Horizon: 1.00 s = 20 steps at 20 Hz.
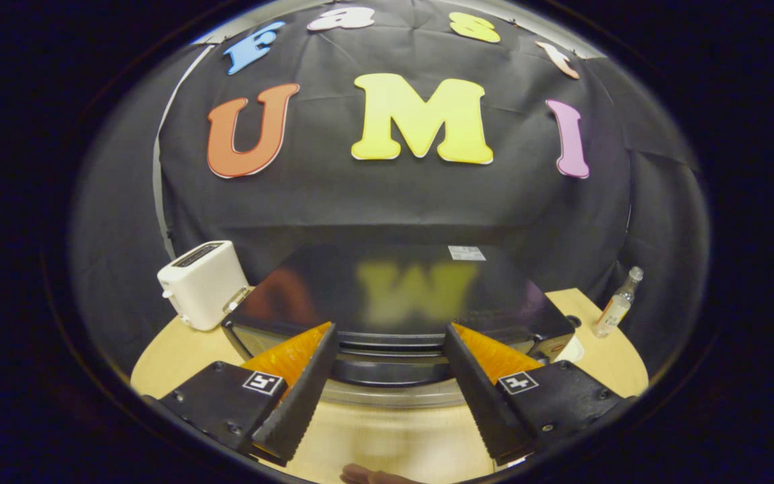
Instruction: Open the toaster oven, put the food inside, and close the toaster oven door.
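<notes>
Looking thru the gripper view, you've got the gripper [390, 343] w/ fingers [303, 393] spread wide apart, clamped on nothing. Oven [400, 302] sits right ahead of the tips, glossy black top toward you, its front edge and dark handle [390, 368] showing in the gap between the fingers; can't tell if either tip touches it. Door looks closed, tho the angle's steep. White toaster [202, 284] stands just left of the oven, touching or nearly so. Small clear bottle [619, 304] stands upright right of the oven, apart from it. All on a light wood table [387, 440]. A fingertip [367, 476] shows near the table's front edge, below the oven.
</notes>
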Available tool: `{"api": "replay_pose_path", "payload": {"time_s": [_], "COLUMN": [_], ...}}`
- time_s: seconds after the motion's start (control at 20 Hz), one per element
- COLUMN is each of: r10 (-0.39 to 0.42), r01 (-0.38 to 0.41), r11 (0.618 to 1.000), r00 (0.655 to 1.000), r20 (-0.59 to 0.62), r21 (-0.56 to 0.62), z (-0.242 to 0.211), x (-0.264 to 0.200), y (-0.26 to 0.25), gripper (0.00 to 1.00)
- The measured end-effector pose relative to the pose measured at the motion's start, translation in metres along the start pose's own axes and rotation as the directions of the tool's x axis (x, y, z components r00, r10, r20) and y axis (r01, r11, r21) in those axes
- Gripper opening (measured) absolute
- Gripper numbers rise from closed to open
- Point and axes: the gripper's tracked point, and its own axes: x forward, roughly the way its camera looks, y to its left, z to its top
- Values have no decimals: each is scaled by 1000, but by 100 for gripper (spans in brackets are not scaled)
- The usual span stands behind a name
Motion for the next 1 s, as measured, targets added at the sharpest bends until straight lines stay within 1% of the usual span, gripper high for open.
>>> {"api": "replay_pose_path", "payload": {"time_s": [0.15,0.3,0.4,0.45,0.7,0.9,1.0], "r10": [17,34,25,20,16,45,59], "r01": [-17,-34,-25,-20,-25,-51,-67], "r11": [1000,999,995,994,995,997,996], "r00": [1000,999,1000,1000,996,994,990], "r20": [-4,0,0,-6,-90,-96,-124], "r21": [-21,-38,-94,-104,-95,-65,-58], "z": [-8,-27,-43,-52,-107,-126,-141], "x": [-15,-38,-54,-63,-88,-93,-94], "y": [-1,0,1,-1,-4,-5,-5], "gripper": [100,100,100,100,100,100,100]}}
